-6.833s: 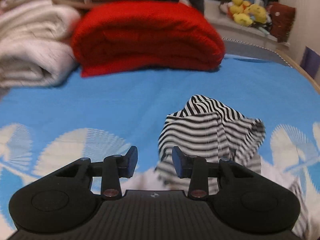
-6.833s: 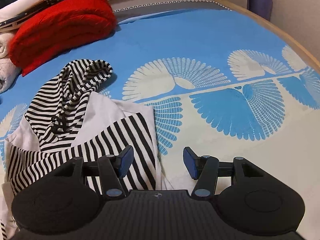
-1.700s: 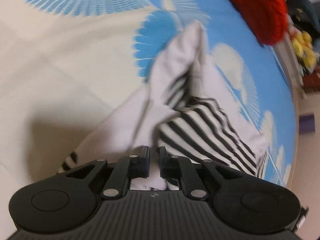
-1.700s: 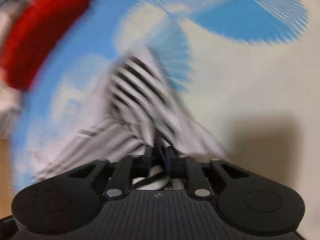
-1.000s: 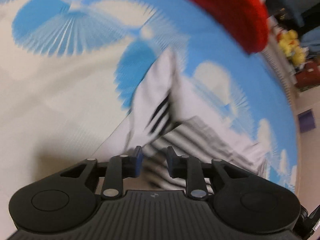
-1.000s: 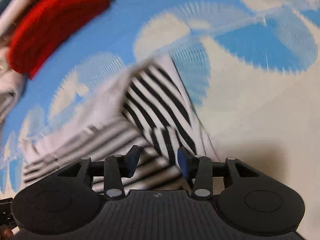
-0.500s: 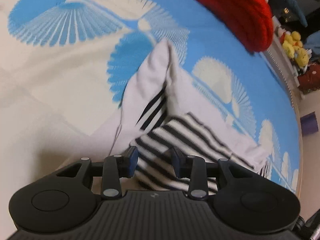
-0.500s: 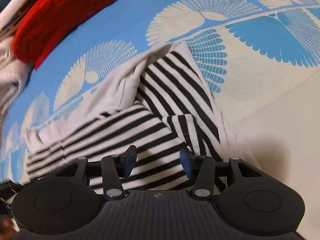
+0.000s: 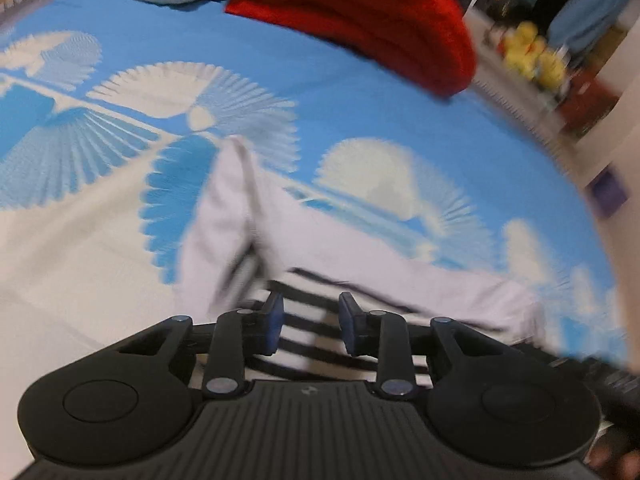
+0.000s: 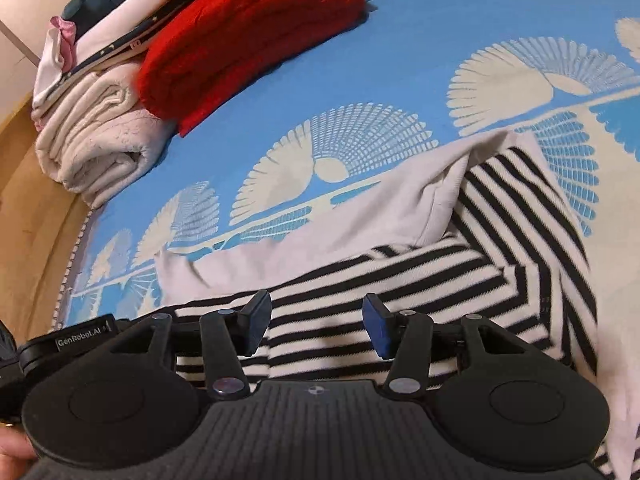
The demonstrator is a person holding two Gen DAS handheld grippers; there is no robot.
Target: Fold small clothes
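A small white garment with black-and-white striped panels [image 10: 440, 264] lies spread on the blue and cream patterned bedspread [image 10: 400, 60]. In the right wrist view my right gripper [image 10: 316, 326] is open and empty, just above the striped part. In the left wrist view, which is blurred, the same garment [image 9: 360, 248] lies ahead, with a white sleeve [image 9: 224, 200] pointing away. My left gripper [image 9: 310, 322] is open and empty over the striped edge. The other gripper's body [image 10: 60, 344] shows at the right view's left edge.
A folded red blanket [image 10: 248, 28] and folded cream blankets [image 10: 96, 136] with other linen are stacked at the far end of the bed. A wooden bed edge [image 10: 28, 208] runs on the left. Yellow plush toys [image 9: 532, 56] sit on a shelf beyond.
Both grippers were shut on the garment, then opened and let it drop flat. Since half a second ago both have pulled back and tilted up, the right jaws wider.
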